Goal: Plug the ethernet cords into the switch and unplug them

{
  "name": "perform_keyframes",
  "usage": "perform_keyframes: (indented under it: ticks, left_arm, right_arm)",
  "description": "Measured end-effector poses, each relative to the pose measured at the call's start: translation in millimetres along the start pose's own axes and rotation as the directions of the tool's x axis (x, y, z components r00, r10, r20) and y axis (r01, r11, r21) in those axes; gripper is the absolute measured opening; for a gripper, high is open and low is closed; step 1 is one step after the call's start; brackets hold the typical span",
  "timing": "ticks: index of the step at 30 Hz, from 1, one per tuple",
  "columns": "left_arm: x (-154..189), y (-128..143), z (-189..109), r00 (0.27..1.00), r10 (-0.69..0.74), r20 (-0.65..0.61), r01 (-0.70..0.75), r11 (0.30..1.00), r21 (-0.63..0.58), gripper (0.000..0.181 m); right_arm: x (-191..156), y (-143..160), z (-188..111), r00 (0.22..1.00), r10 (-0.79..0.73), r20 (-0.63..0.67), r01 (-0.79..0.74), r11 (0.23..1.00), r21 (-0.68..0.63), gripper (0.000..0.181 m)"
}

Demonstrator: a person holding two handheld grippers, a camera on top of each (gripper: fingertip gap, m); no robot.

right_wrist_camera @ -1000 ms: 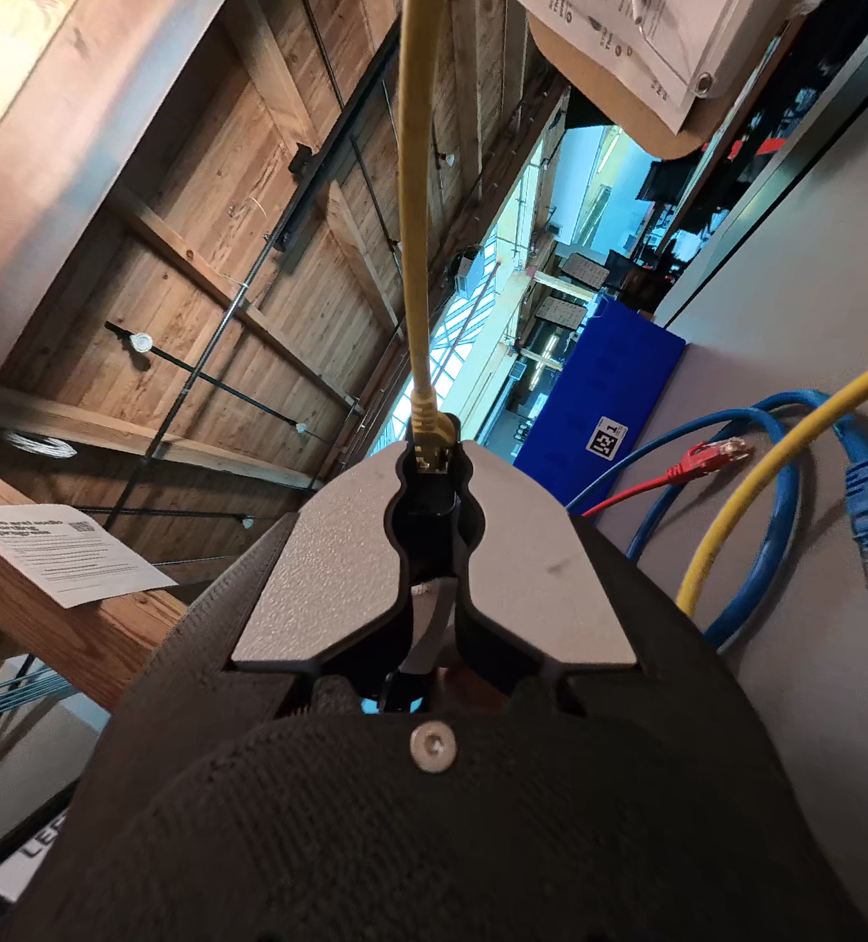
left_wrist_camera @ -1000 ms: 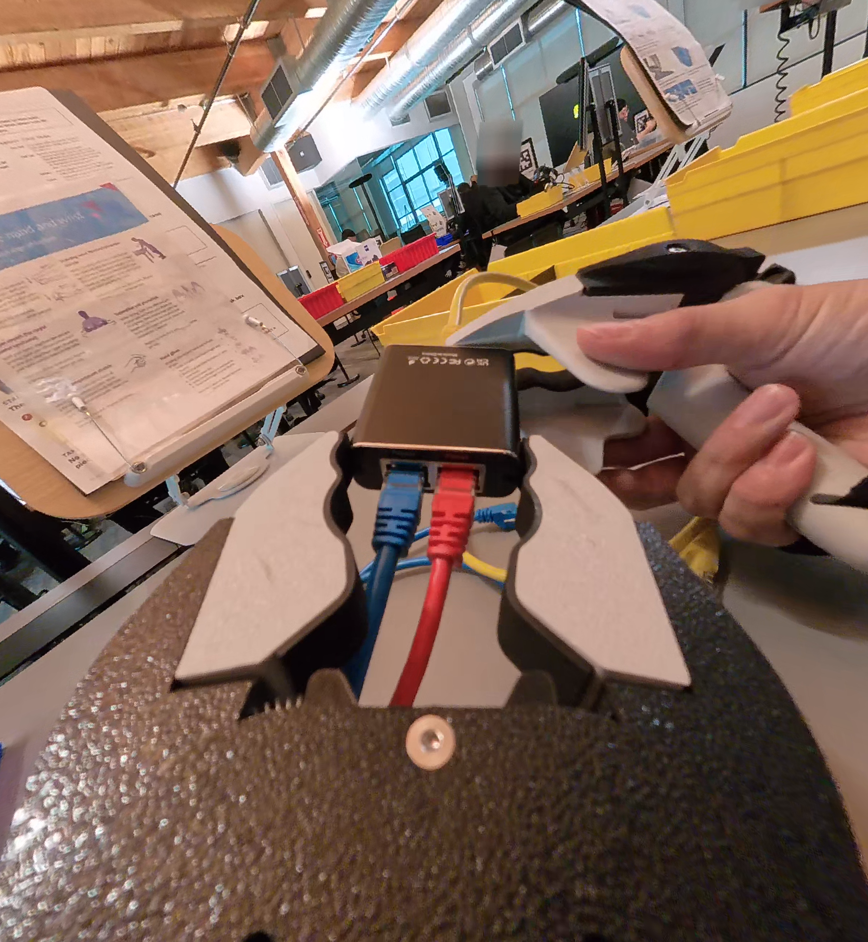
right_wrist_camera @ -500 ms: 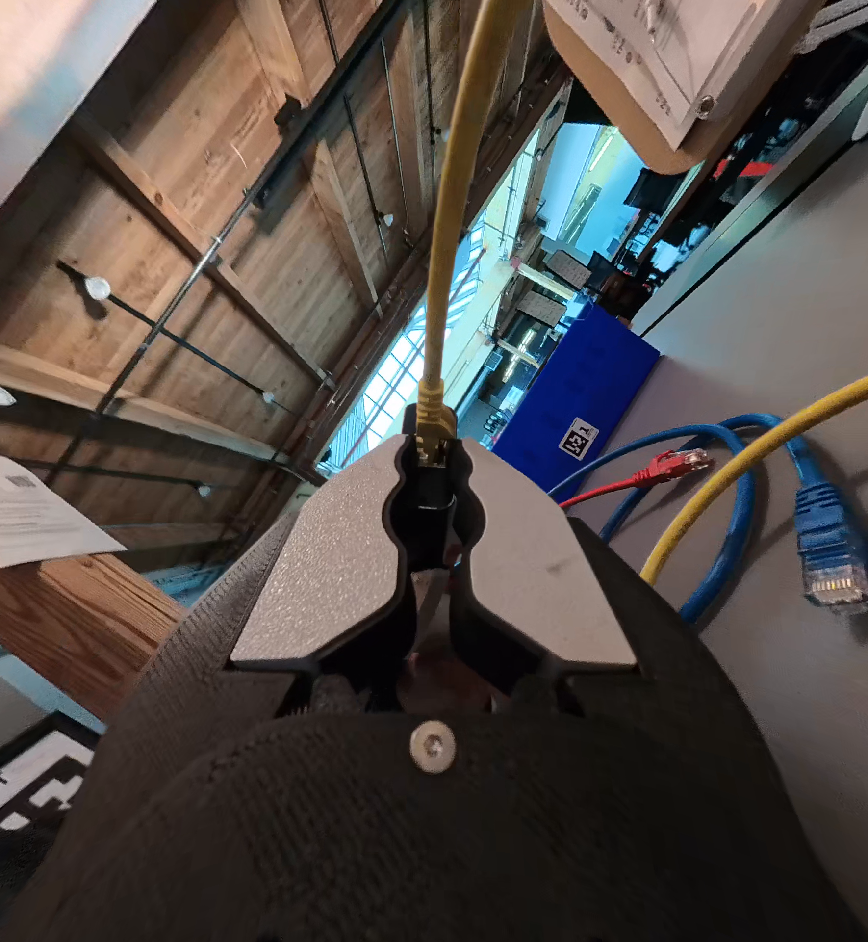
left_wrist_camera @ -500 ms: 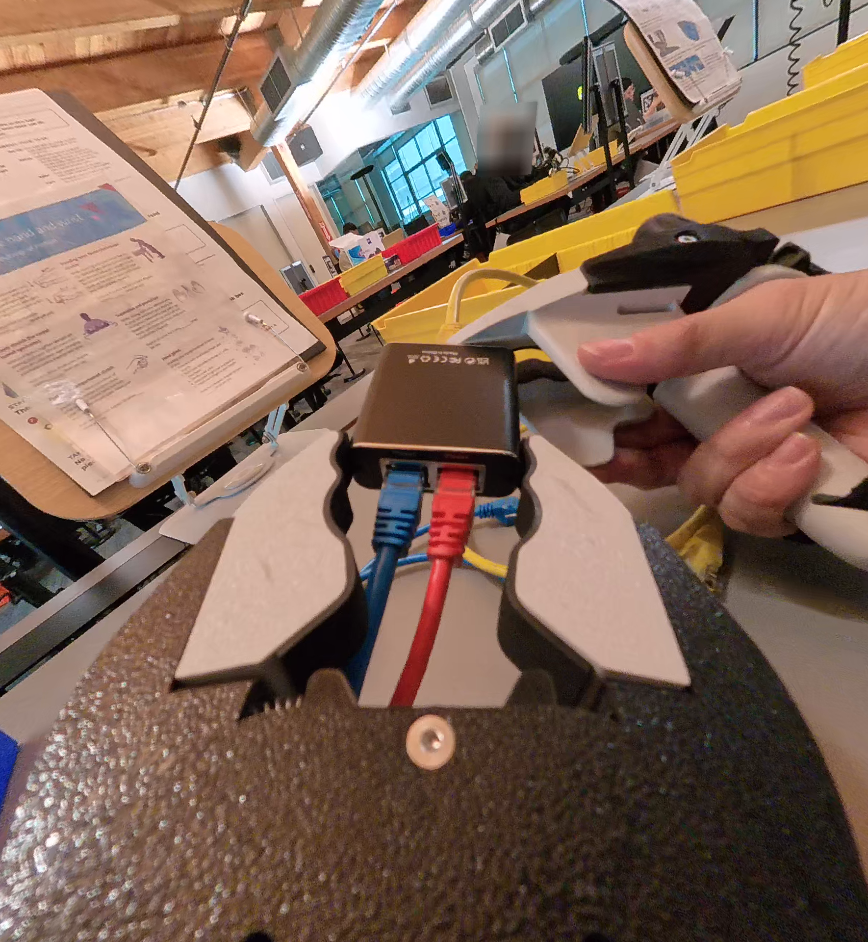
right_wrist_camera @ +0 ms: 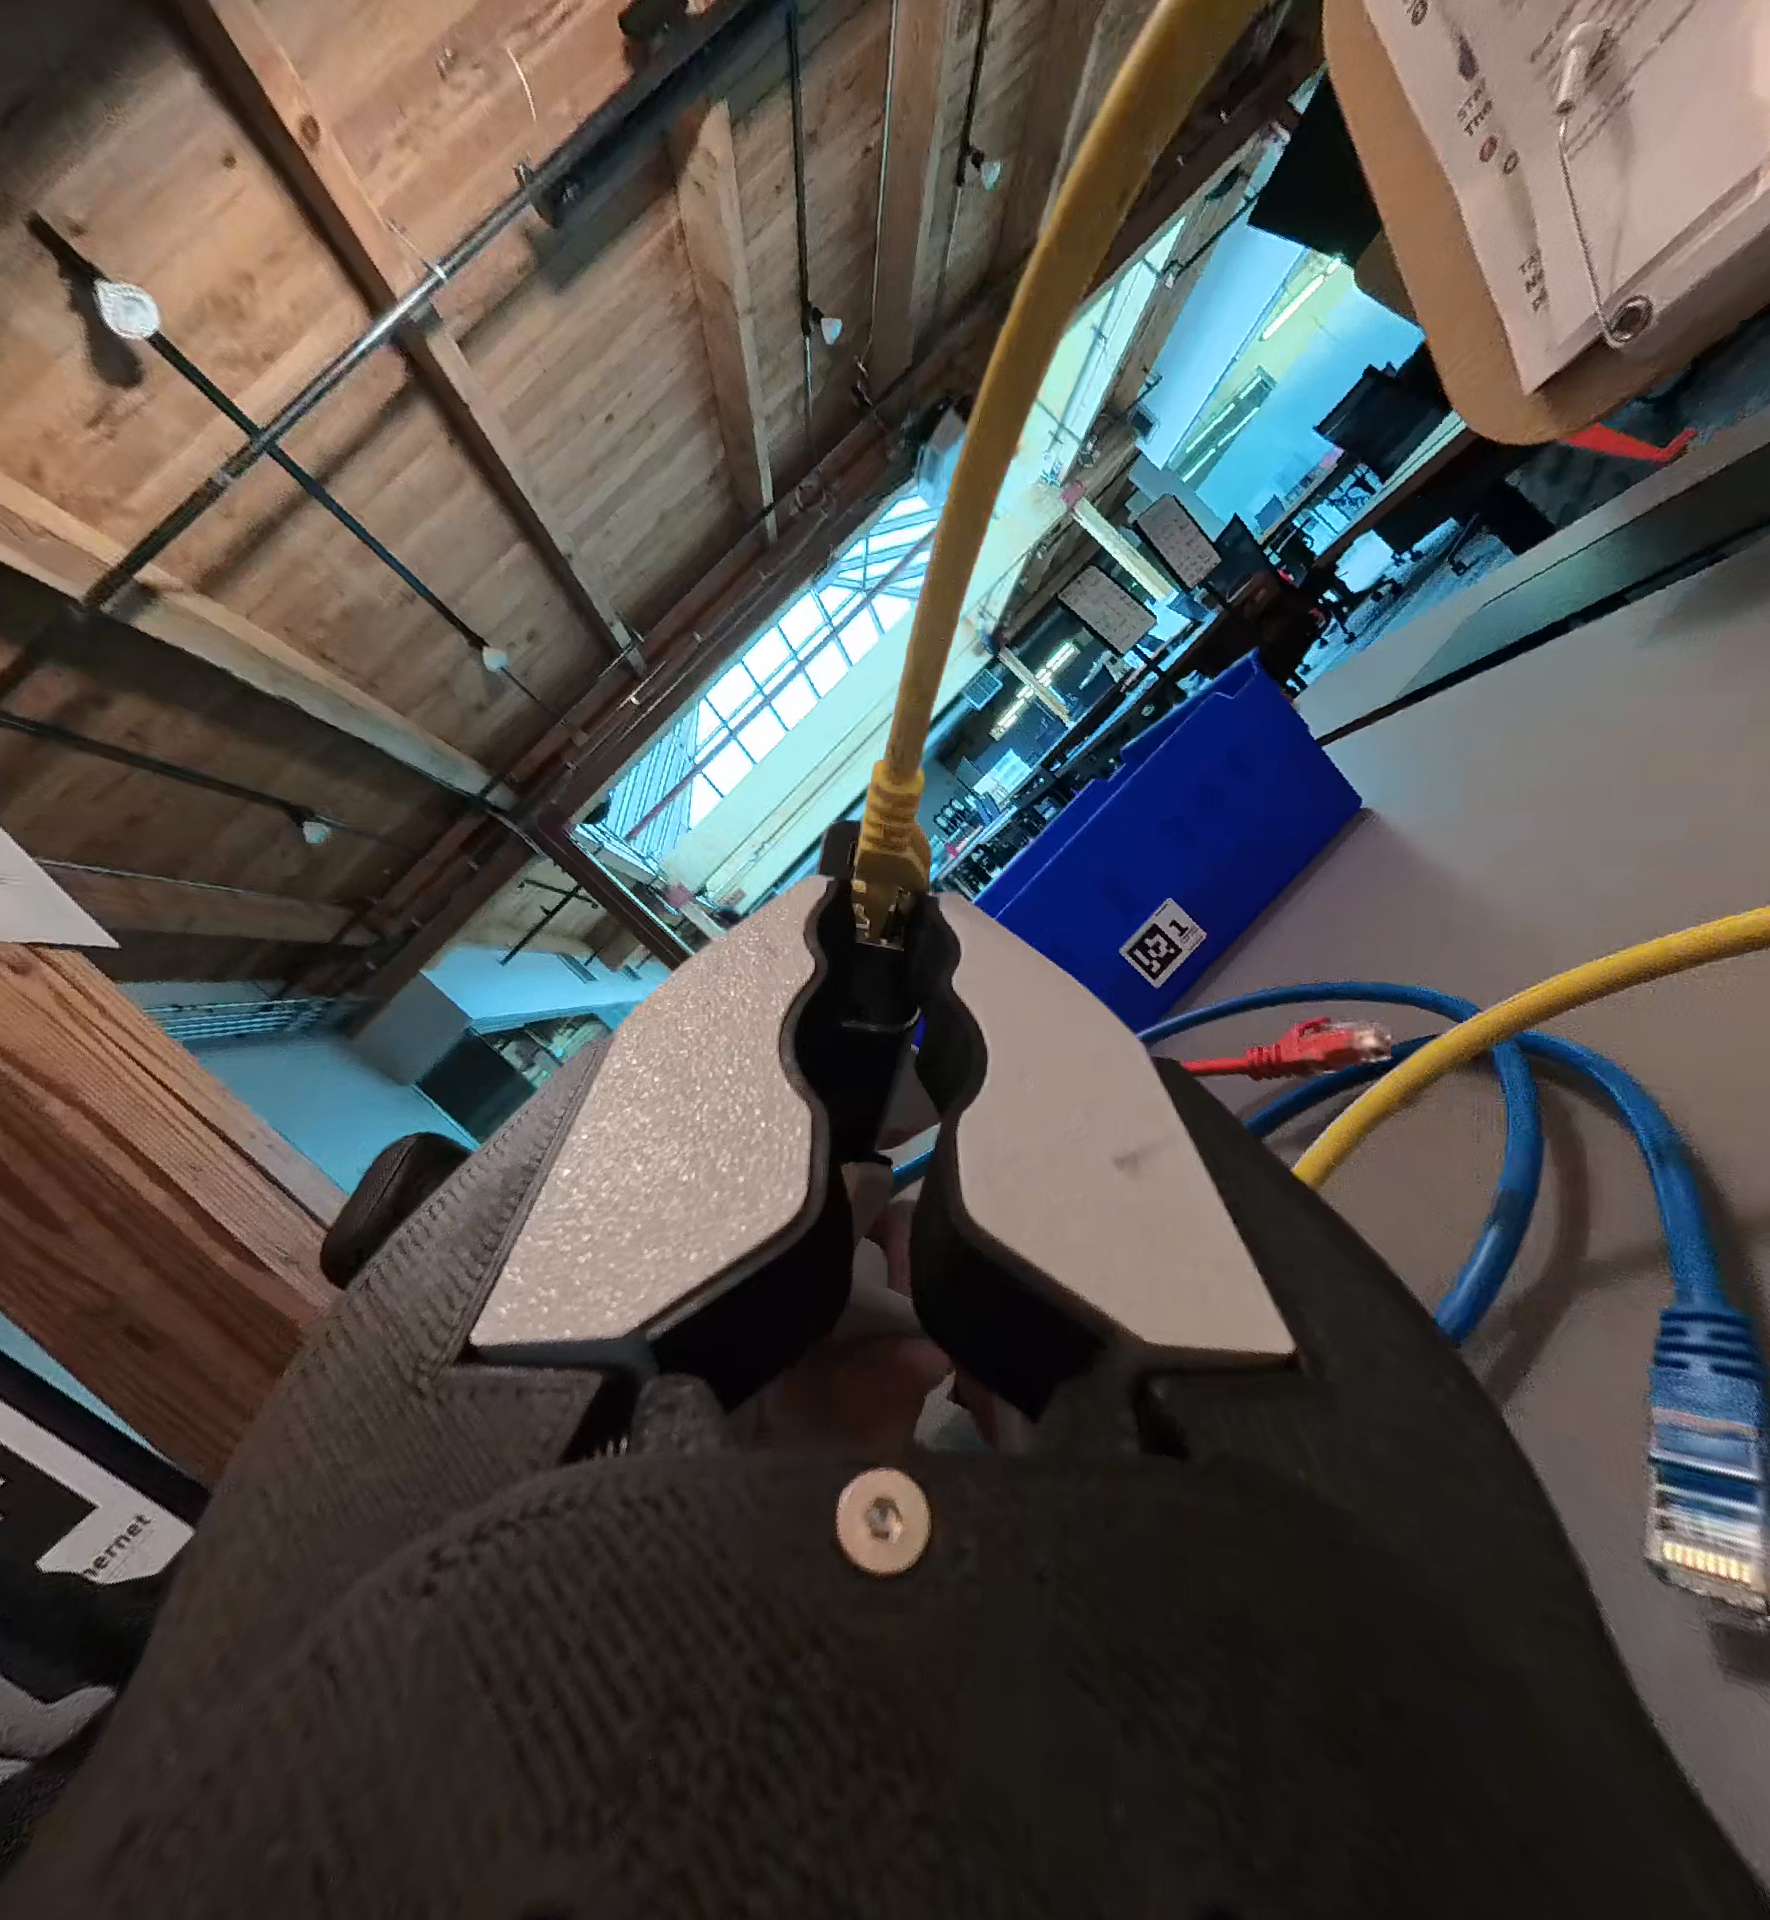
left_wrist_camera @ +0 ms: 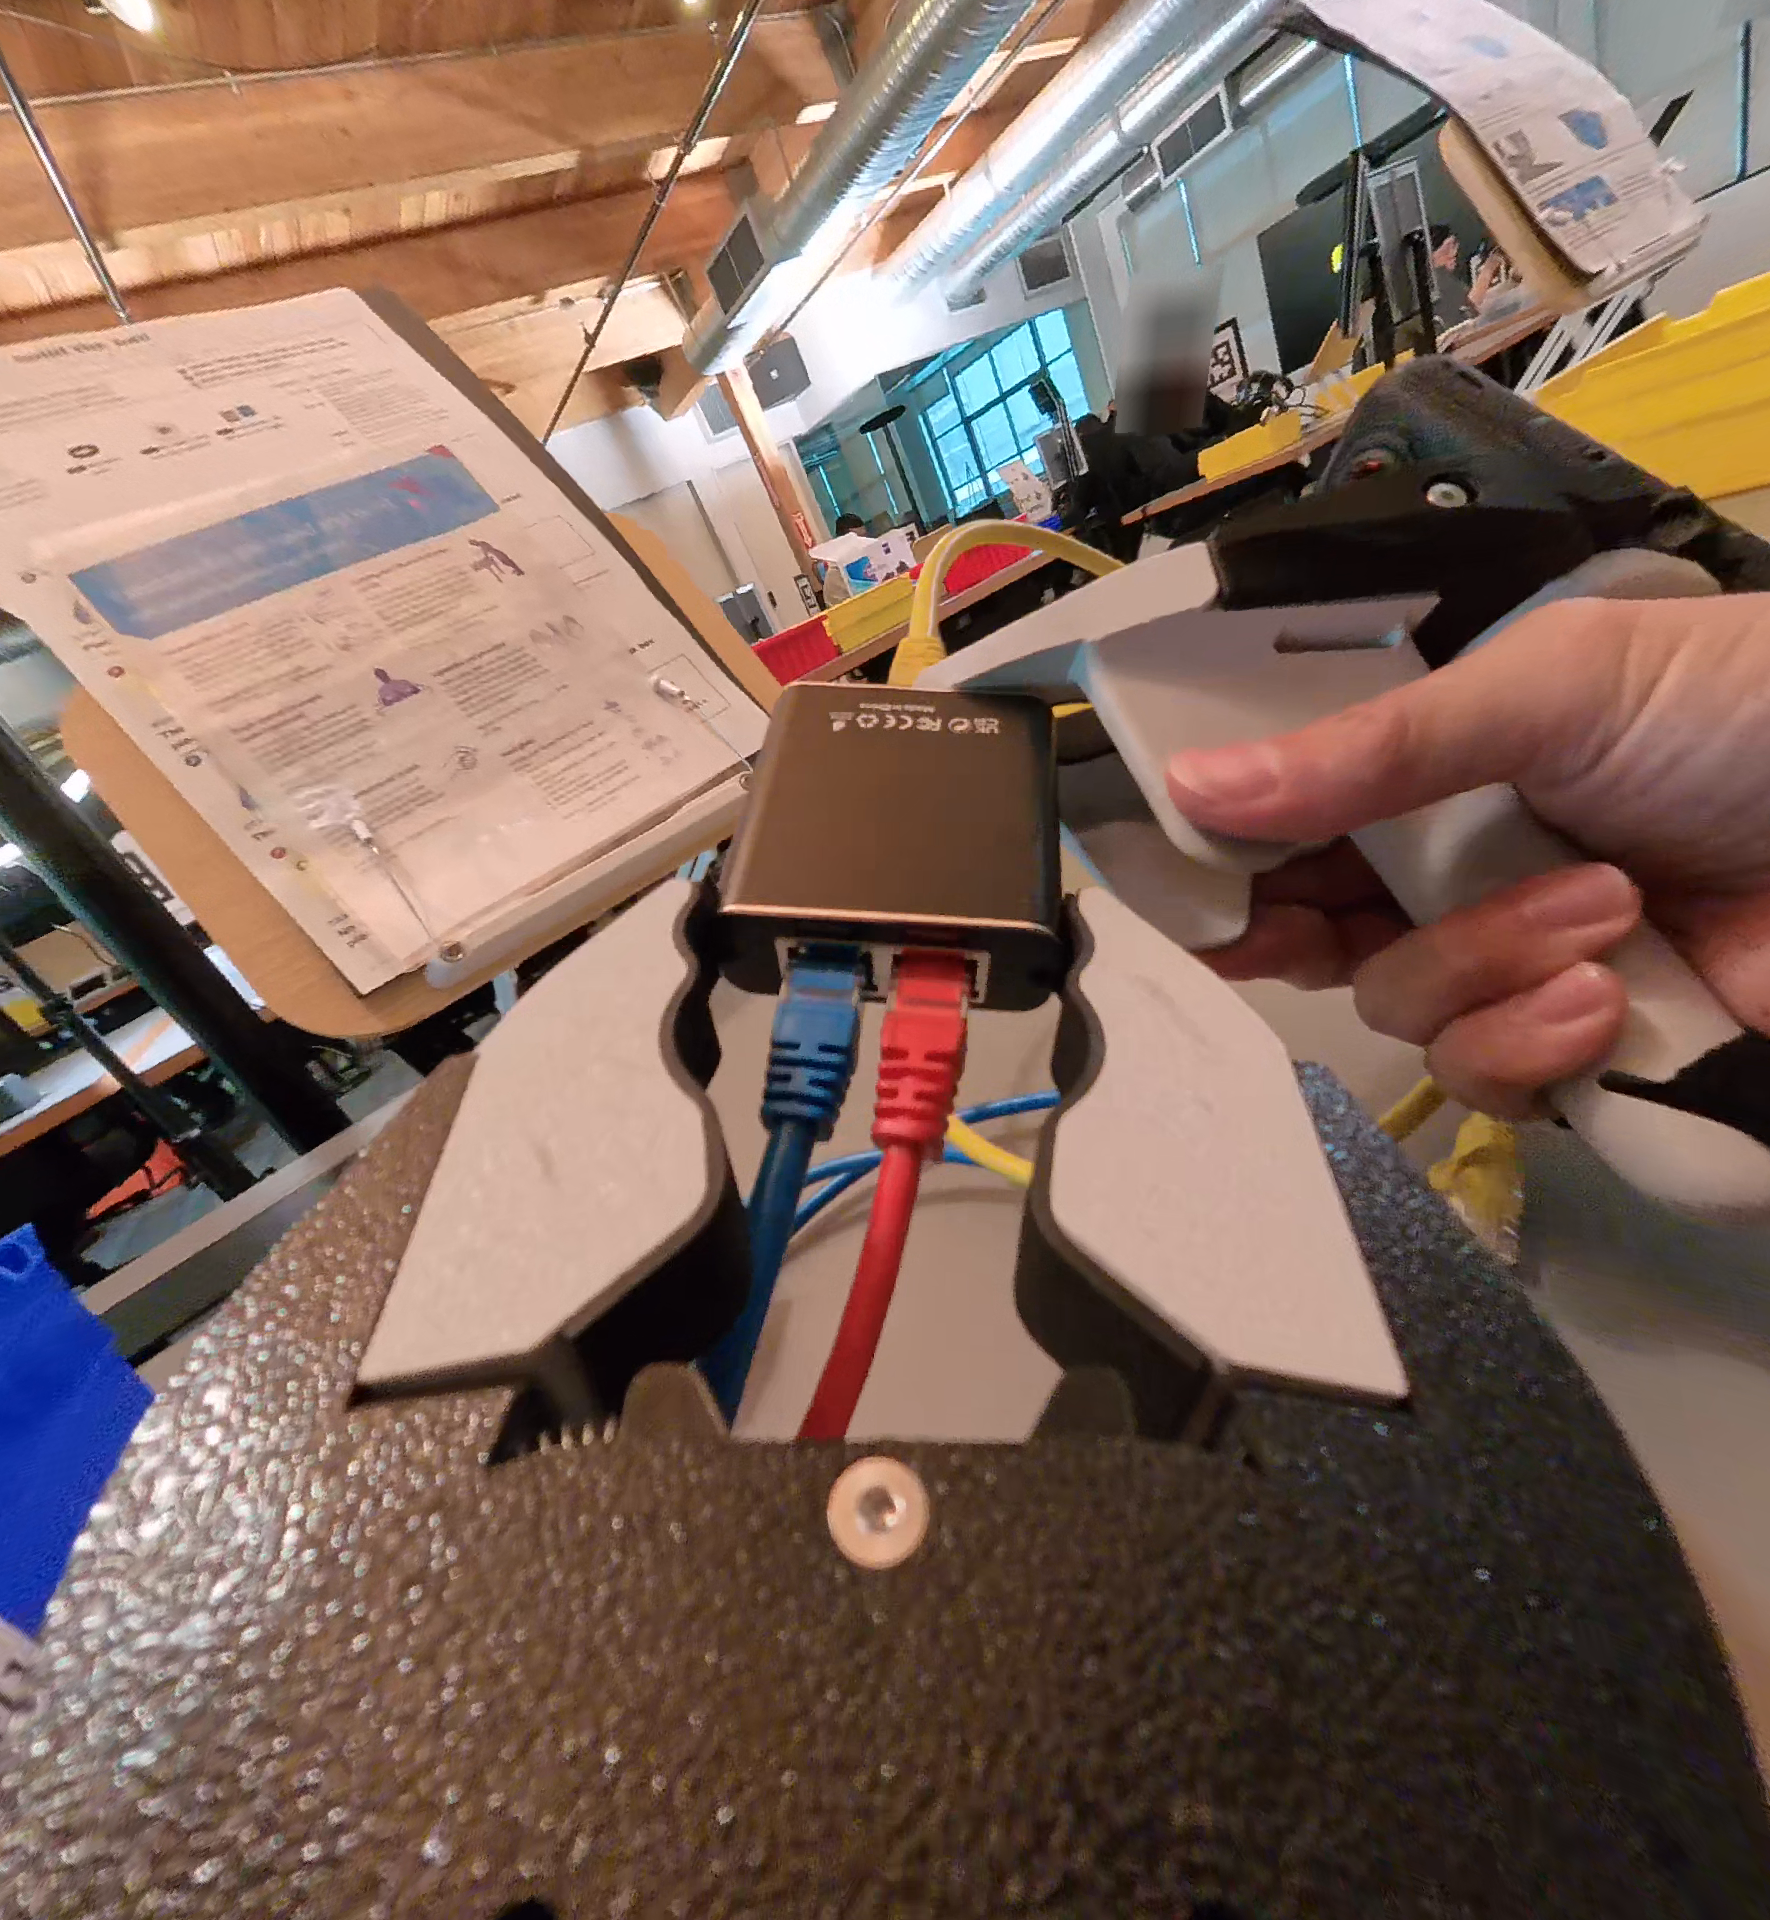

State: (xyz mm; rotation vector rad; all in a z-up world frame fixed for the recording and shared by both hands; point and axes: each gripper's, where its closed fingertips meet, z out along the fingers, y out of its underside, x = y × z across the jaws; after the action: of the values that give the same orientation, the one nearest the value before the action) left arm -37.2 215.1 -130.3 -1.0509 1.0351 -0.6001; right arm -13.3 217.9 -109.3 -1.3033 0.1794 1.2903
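The black switch sits lifted above the counter, pinched by its two sides between the fingers of the left claw. Two ports on its near face are filled: a blue ethernet cord on the left and a red ethernet cord just beside it on the right, both running down between the fingers.

At the switch's far end the right claw is pressed together on the plug of a yellow ethernet cord; the plug's tip sticks out past the fingertips. Whether that plug sits in a port cannot be told. The yellow cord arcs up and away, then comes back across the counter. A person's hand grips the right claw's handle, thumb laid along the pale trigger.

On the grey counter lie loops of blue cord with a loose blue plug near the right edge and a loose red plug farther off. A blue bin stands behind them. A board holding a printed sheet leans left of the switch, and yellow bins line the counter behind the hand.
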Motion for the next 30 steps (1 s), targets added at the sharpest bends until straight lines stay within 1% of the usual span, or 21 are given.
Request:
perform_keyframes:
  ticks: [2,3,5,6,7,9,10,11,12,13,14,16,18,20,22,24,25,26,28,29,30]
  left_arm:
    - [-2,0,-1,1.0,-0.003,-0.003,0.003,1.0,0.008,0.062]
    - [-3,-1,-1,1.0,0.016,0.003,-0.016,1.0,0.01,0.062]
    - [-2,0,-2,1.0,0.015,-0.006,-0.015,1.0,0.008,0.062]
    - [-1,0,-1,1.0,0.019,-0.013,-0.019,1.0,0.008,0.062]
    - [-1,0,-1,0.999,0.034,-0.011,-0.034,0.999,0.003,0.062]
    - [0,3,1,0.999,0.035,-0.012,-0.036,0.999,-0.025,0.062]
    - [0,8,2,0.999,0.029,-0.012,-0.03,0.998,-0.054,0.062]
    - [0,13,3,1.0,0.027,-0.006,-0.028,0.996,-0.089,0.062]
    - [-2,15,1,1.0,0.012,0.0,-0.012,0.995,-0.098,0.062]
    - [-3,14,0,0.999,-0.043,-0.003,0.043,0.995,-0.09,0.062]
    - [-6,14,-2,0.995,-0.099,0.003,0.099,0.992,-0.08,0.062]
    - [-18,14,-4,0.994,-0.1,0.048,0.102,0.993,-0.051,0.062]
    - [-33,19,-7,0.987,-0.102,0.126,0.111,0.992,-0.065,0.062]
    - [-40,21,-10,0.978,-0.139,0.154,0.149,0.987,-0.055,0.062]
    - [-47,22,-13,0.973,-0.149,0.178,0.159,0.986,-0.044,0.062]
    - [-49,26,-13,0.97,-0.165,0.176,0.177,0.983,-0.056,0.062]
    - [-49,27,-13,0.968,-0.181,0.173,0.193,0.98,-0.055,0.062]
    - [-49,27,-13,0.967,-0.194,0.168,0.205,0.977,-0.051,0.062]
    - [-48,28,-13,0.967,-0.199,0.16,0.21,0.976,-0.055,0.062]
    - [-47,29,-12,0.967,-0.199,0.158,0.21,0.976,-0.059,0.062]
    - [-46,29,-12,0.968,-0.2,0.151,0.211,0.976,-0.061,0.062]
  right_arm:
    - [-3,0,2,1.0,0.004,0.008,-0.004,1.0,0.004,0.012]
    - [-3,0,1,1.0,0.014,0.007,-0.014,1.0,0.01,0.008]
    - [-4,0,-1,1.0,0.026,0.009,-0.026,1.0,0.013,0.012]
    - [-4,0,-2,0.999,0.034,0.01,-0.034,0.999,0.018,0.01]
    - [-2,0,-2,0.999,0.05,0.01,-0.05,0.999,0.02,0.007]
    - [6,1,-3,0.998,0.063,-0.016,-0.063,0.998,0.018,0.007]
    - [12,-3,-4,0.996,0.088,-0.032,-0.086,0.995,0.047,0.007]
    - [18,-18,-10,0.993,0.112,-0.034,-0.107,0.987,0.12,0.007]
    - [23,-30,-16,0.994,0.099,-0.053,-0.09,0.985,0.145,0.008]
    - [23,-37,-20,0.996,0.032,-0.088,-0.021,0.992,0.121,0.008]
    - [16,-39,-20,0.993,-0.049,-0.103,0.057,0.995,0.078,0.01]
    - [-16,-33,-14,0.981,-0.182,-0.069,0.179,0.983,-0.036,0.011]
    - [-55,-28,-7,0.959,-0.285,0.002,0.283,0.95,-0.134,0.01]
    - [-84,-35,-7,0.908,-0.418,0.028,0.415,0.886,-0.209,0.011]
    - [-109,-51,-10,0.866,-0.497,0.064,0.495,0.829,-0.26,0.011]
    - [-120,-73,-14,0.828,-0.557,0.065,0.547,0.778,-0.309,0.011]
    - [-120,-85,-18,0.804,-0.591,0.064,0.573,0.742,-0.348,0.011]
    - [-119,-100,-21,0.793,-0.607,0.052,0.579,0.725,-0.374,0.011]
    - [-125,-132,-28,0.787,-0.615,0.054,0.588,0.72,-0.369,0.01]
    - [-123,-144,-32,0.779,-0.625,0.046,0.589,0.706,-0.394,0.011]
    - [-117,-162,-36,0.756,-0.654,0.005,0.601,0.693,-0.398,0.011]
